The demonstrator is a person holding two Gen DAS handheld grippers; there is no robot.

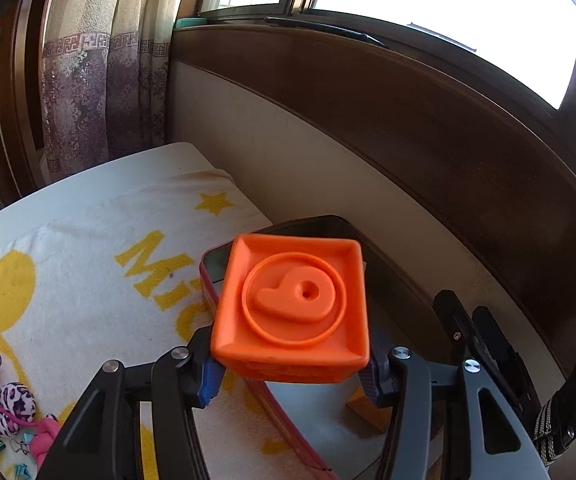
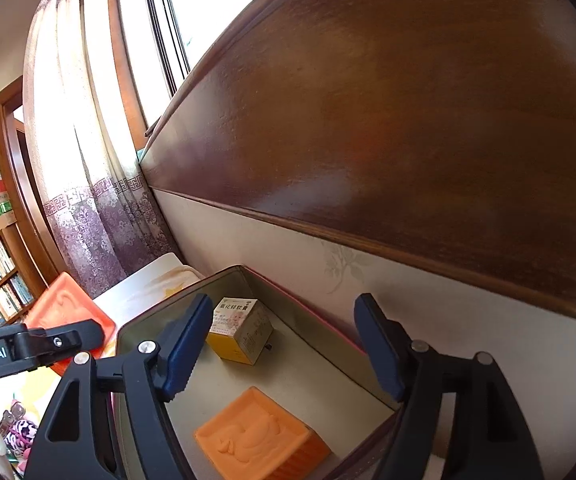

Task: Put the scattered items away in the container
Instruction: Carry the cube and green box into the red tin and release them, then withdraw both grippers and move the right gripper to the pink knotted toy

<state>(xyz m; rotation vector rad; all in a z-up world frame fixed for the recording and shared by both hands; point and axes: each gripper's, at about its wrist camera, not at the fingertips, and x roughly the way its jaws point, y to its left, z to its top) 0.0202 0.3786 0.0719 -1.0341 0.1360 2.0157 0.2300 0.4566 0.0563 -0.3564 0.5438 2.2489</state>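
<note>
My left gripper (image 1: 294,376) is shut on an orange cube with a raised 6 (image 1: 294,304) and holds it above the near rim of the red-edged tin container (image 1: 207,268). The same cube shows at the left of the right wrist view (image 2: 67,308). My right gripper (image 2: 283,348) is open and empty, hovering over the container (image 2: 308,364). Inside lie a light orange cube (image 2: 259,436) and a small yellow-and-white medicine box (image 2: 239,330).
The container sits on a white towel with yellow print (image 1: 99,264) against a wood-panelled wall (image 1: 428,120). Keys, a leopard-print pom-pom and pink cord (image 1: 11,404) lie at the towel's left. Curtains (image 1: 99,80) and a bookshelf stand behind.
</note>
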